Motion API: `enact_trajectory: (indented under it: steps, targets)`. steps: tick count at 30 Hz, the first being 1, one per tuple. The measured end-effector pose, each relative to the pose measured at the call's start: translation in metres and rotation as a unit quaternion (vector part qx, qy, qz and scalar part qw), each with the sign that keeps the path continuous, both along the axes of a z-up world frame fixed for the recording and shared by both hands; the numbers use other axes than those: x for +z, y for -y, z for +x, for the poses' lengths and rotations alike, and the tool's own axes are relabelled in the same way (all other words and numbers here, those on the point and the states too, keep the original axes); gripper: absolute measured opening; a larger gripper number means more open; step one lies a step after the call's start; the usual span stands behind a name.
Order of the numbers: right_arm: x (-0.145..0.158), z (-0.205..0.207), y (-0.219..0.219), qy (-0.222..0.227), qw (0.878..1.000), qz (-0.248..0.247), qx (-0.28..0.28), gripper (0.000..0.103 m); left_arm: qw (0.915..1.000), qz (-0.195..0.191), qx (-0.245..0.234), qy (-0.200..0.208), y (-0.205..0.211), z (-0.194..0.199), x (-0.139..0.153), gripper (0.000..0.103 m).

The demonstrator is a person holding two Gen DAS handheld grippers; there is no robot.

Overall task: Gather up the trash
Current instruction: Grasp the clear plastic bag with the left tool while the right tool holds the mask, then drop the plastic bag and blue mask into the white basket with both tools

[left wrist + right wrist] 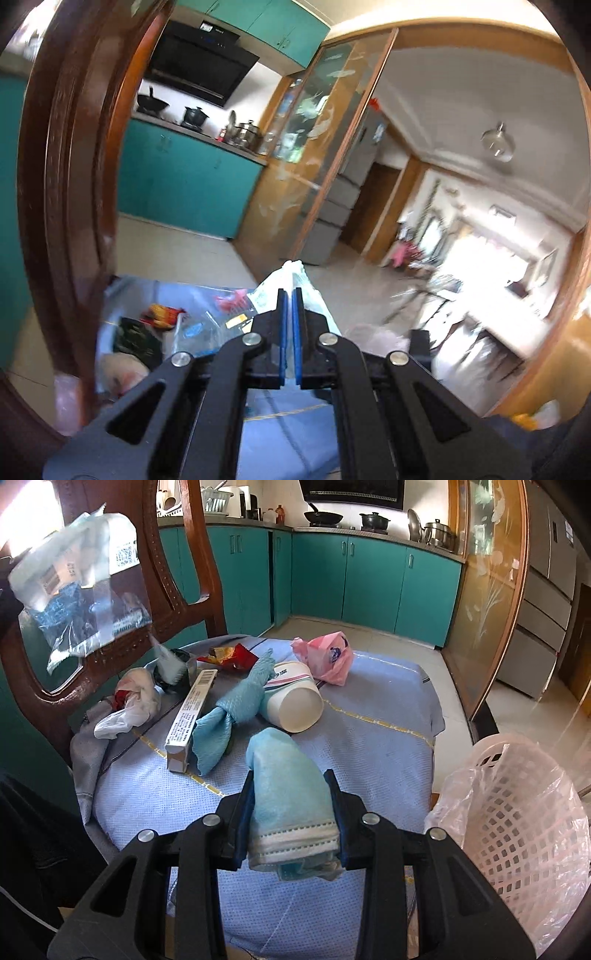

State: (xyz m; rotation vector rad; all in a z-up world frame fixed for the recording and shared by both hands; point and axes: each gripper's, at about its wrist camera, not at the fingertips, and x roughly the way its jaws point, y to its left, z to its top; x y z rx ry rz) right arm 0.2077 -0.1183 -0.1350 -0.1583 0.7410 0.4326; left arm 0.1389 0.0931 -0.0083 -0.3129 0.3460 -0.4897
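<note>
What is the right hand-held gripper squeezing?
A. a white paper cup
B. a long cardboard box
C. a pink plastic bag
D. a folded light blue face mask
D: the right hand-held gripper has its two fingers pressed on a folded light blue face mask, while the bag, cup and box lie on the cloth beyond it.

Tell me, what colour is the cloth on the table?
Light blue, with thin yellow stripes; the cloth shows best in the right wrist view.
</note>
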Motion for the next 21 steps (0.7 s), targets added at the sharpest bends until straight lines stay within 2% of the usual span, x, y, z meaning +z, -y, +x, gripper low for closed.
enact_trajectory:
  steps: [4,8,18,21]
  targets:
    - [0.001,0.001,-0.001,0.007,1.0,-0.002,-0.006,0.036,0.9975,0.061,0.032,0.014,0.016,-0.004,0.003,0.004]
    - [0.008,-0.004,0.002,0.033,0.999,-0.002,-0.017,0.036,0.9922,0.107,0.053,0.037,0.031,-0.01,0.006,0.004]
    - [0.045,-0.023,0.028,0.136,0.987,0.037,-0.074,0.036,0.9794,0.16,0.109,0.058,0.046,-0.018,0.01,0.004]
    - [0.055,-0.029,0.04,0.164,0.981,0.036,-0.102,0.036,0.9798,0.156,0.111,0.056,0.048,-0.017,0.012,0.004]
